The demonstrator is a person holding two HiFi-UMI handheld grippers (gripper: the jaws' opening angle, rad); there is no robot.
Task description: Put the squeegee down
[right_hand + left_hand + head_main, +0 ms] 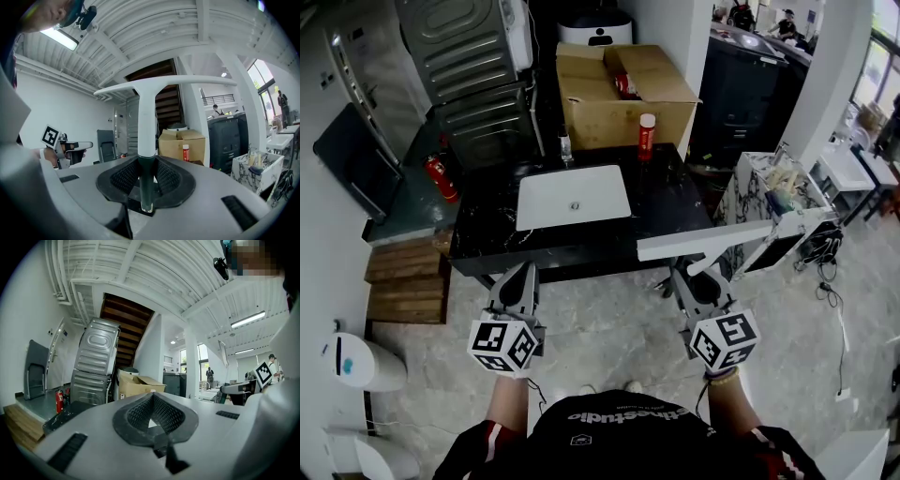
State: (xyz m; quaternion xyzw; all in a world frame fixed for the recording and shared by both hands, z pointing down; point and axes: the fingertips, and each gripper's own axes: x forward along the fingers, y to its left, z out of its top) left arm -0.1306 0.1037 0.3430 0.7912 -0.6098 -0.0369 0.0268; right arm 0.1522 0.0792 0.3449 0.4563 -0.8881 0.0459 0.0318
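Judging progress: the put-down is not yet happening. The squeegee [727, 236] is riding in the air, off every surface, so the whole step is remaining: carrying it to a resting place, lowering it and letting go.

Left side: the left gripper [517, 277] is hanging level in front of the black tabletop [675, 202], over the floor. In the left gripper view its pads [136, 414] are meeting at the tips with nothing between them, so it is sitting pressed together and idle.

Centre: the tabletop is carrying a white sink [574, 197], with bare dark stone to either side that is looking like a plausible landing spot.

Right side: the right gripper [694, 281] is pinching the squeegee by the dark lower end of its handle [146, 180]. The pads are pressing on it from both sides, spread only as far as the handle forces them. The white shaft is running forward from the jaws, and the long white blade [164, 84] is lying crosswise, just past the tabletop's front right corner in the head view. Contact with the tabletop is not showing.
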